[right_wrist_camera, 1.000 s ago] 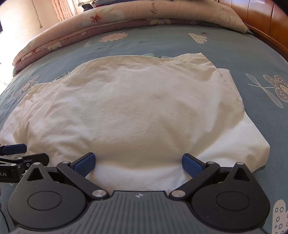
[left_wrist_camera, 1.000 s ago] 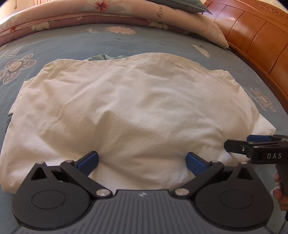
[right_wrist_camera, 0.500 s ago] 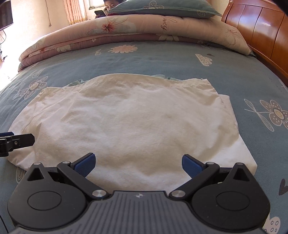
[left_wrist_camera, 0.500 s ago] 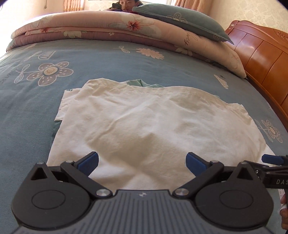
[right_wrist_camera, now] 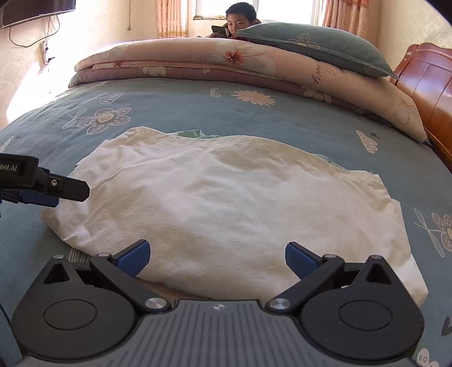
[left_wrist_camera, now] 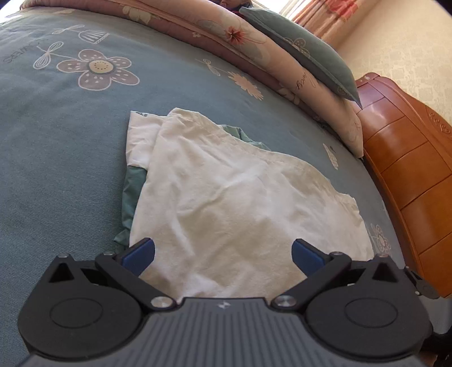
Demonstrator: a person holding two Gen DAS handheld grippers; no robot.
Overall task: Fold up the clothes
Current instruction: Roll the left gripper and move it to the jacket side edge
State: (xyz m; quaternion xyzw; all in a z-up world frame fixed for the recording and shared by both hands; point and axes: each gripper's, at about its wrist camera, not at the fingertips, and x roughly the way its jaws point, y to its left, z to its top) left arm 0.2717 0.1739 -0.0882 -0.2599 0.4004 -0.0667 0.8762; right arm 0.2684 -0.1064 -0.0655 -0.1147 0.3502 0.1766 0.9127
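Two grippers: left gripper [left_wrist_camera: 223, 254] and right gripper [right_wrist_camera: 217, 255], both with blue pads spread wide and nothing between them.
Garment: a white shirt [right_wrist_camera: 226, 203] lies flat on the bed [right_wrist_camera: 197, 113], spread in front of both grippers, its near hem just under the right gripper's fingers.
Underlayer: a green cloth [left_wrist_camera: 132, 186] peeks out beneath the shirt at its left edge and far edge; I cannot tell what it is.
Left gripper position: seen from the right wrist it hangs at the shirt's left edge [right_wrist_camera: 56, 189], low over the cloth; contact cannot be told.
Surroundings: a rolled quilt [right_wrist_camera: 197, 65] and pillow [right_wrist_camera: 310, 48] lie at the far side, a wooden headboard [left_wrist_camera: 409, 183] to the right, a person [right_wrist_camera: 240, 19] behind the quilt.
Handling: thin, soft and light by the look of its wrinkles; it should drape and slide easily on the bedspread, and may drag the green cloth along.
Where to grip: likely the corners or hem, pinching only the white layers, one gripper per side.
Stage: the shirt looks spread or partly folded, no grip taken yet.
Risk: catching the bedspread or the green layer with the pinch.
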